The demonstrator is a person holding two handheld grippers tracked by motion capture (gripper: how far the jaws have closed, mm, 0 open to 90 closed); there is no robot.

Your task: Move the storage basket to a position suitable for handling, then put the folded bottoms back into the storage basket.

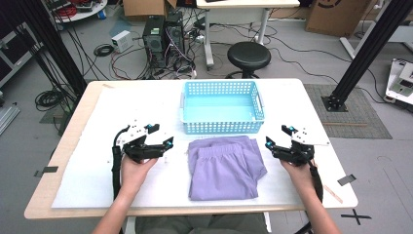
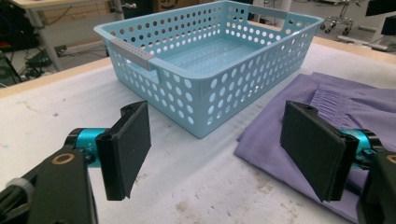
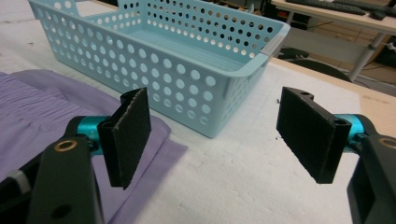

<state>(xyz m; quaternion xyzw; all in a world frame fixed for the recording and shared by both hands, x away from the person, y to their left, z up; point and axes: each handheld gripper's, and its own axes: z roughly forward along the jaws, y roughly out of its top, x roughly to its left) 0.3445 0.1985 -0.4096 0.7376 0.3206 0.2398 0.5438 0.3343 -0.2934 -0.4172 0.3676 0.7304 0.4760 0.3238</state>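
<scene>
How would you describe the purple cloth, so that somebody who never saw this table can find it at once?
Start at the white sheet that covers the wooden table. In its middle stands a light blue basket with holes, and directly before it, toward the person, lies the purple cloth, folded flat between the left gripper and right gripper. It is the only soft, lilac thing there, with a gathered elastic band.

Both forearms come in low, each hand wrapped around a gripper from behind. The left gripper (image 1: pixel 161 136) points forward and inward, jaws wide apart with nothing between them. The right gripper (image 1: pixel 279 136) mirrors it, angled inward, jaws spread wide and empty.
</scene>
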